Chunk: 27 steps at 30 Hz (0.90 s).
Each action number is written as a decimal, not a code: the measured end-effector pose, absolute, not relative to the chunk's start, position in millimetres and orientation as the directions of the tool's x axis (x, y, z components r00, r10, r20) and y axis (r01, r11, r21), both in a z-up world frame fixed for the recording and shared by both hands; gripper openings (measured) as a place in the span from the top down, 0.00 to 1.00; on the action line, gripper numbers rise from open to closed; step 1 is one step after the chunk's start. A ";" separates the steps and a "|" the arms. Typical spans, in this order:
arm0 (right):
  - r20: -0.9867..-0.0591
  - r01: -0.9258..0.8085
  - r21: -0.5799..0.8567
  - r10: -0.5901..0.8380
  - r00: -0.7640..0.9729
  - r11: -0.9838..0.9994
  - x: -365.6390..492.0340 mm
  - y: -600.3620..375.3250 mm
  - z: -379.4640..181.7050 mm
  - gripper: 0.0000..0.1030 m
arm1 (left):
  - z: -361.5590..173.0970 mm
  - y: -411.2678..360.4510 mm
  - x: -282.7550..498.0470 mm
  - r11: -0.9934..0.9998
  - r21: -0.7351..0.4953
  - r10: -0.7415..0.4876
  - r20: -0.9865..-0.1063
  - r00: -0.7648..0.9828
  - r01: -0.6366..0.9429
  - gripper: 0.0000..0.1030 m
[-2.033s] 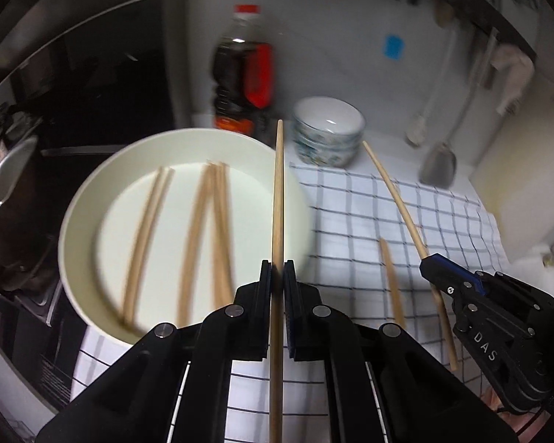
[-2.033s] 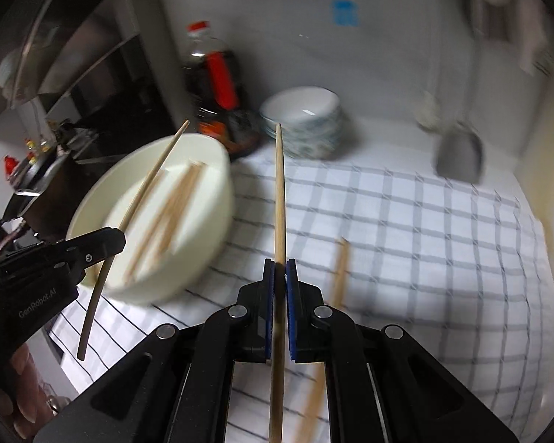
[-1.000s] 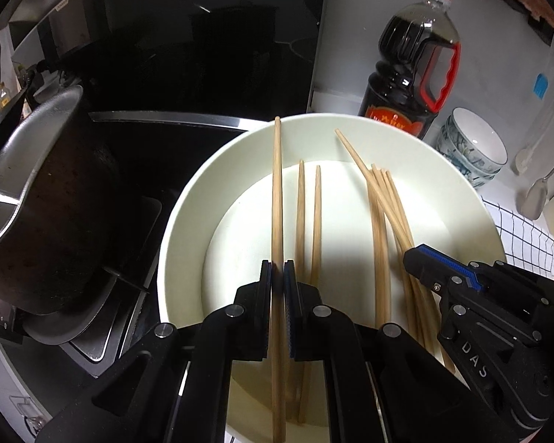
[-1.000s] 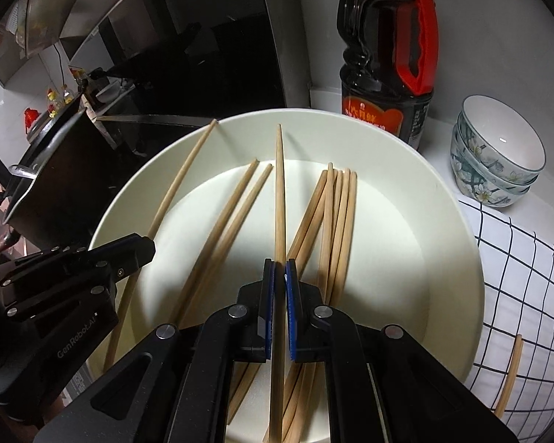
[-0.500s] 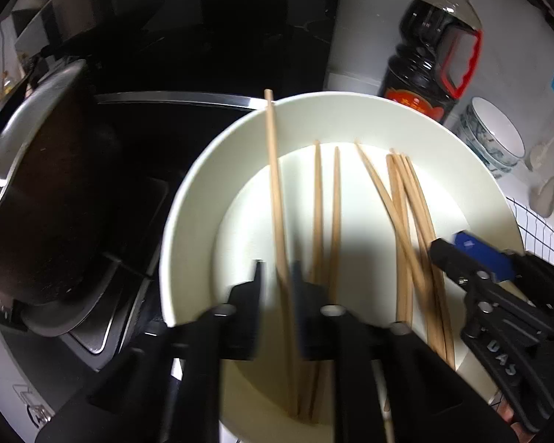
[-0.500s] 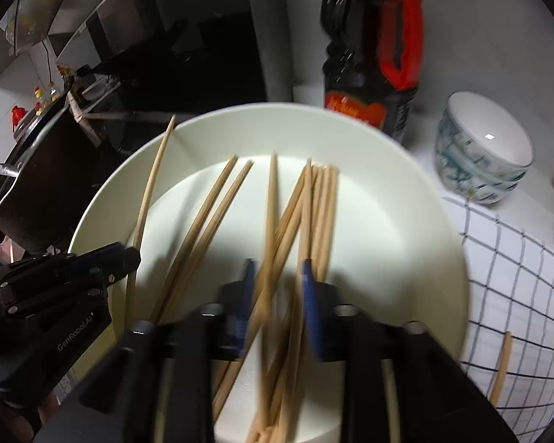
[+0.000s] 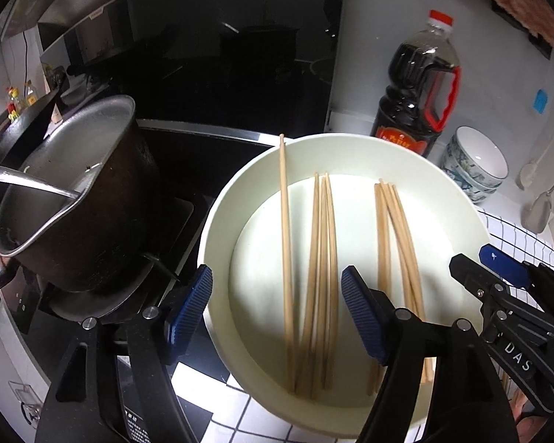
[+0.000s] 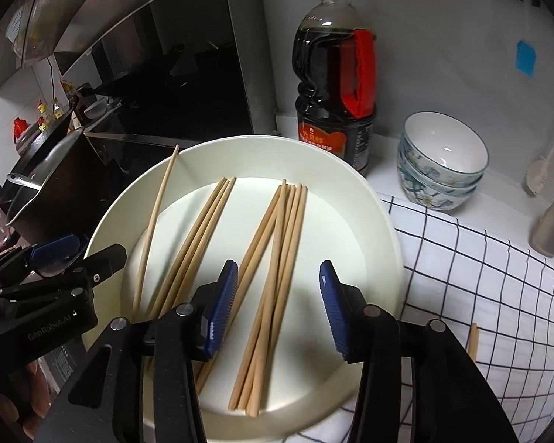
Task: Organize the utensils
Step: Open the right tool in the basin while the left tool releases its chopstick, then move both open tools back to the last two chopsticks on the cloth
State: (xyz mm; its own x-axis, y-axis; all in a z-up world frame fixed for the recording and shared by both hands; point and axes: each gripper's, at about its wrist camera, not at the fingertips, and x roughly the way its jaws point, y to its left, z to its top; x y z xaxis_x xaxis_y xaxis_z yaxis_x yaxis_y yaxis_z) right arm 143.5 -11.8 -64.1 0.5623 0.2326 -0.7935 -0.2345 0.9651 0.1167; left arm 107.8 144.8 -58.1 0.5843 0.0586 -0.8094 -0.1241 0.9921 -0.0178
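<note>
A big white bowl (image 7: 461, 206) (image 8: 380, 221) holds several wooden chopsticks (image 7: 323, 269) (image 8: 277, 243) lying in loose bundles; one chopstick (image 7: 285, 236) (image 8: 155, 217) leans against the left wall. My left gripper (image 7: 277, 310) is open and empty over the bowl's near left side. My right gripper (image 8: 277, 306) is open and empty over the bowl's near right. One more chopstick (image 8: 472, 339) lies on the checked cloth (image 8: 480, 284) to the right.
A dark pot with a ladle (image 7: 74, 199) sits on the stove at left. A soy sauce bottle (image 7: 417, 99) (image 8: 336, 85) stands behind the bowl. Stacked patterned bowls (image 7: 474, 164) (image 8: 443, 162) stand at the right, with a spoon (image 8: 552, 225) beyond them.
Both grippers carried a chopstick over the white bowl, then opened and dropped them in. Both jaws now stand wide open and empty, and the views have pulled back slightly.
</note>
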 end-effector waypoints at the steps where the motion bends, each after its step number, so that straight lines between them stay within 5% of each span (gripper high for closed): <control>1: -0.793 -0.233 0.118 0.233 0.563 0.965 141.1 -13.4 -63.2 0.57 | -55.8 142.0 105.4 0.993 -0.019 0.056 -0.807 0.588 -0.120 0.30; 27: -0.823 0.062 0.071 0.023 0.567 0.996 16.6 -171.0 -70.4 0.50 | -57.3 -1.8 46.4 0.990 -0.046 -0.117 -0.805 0.581 0.135 0.24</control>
State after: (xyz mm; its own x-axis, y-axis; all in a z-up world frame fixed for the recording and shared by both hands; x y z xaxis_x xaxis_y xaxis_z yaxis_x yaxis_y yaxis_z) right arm 16.6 -171.0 -70.4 0.5669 0.0233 -0.8235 0.0625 0.9955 0.0712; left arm 46.4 -1.8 -57.3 0.5811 -0.1171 -0.8054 0.1351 0.9897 -0.0464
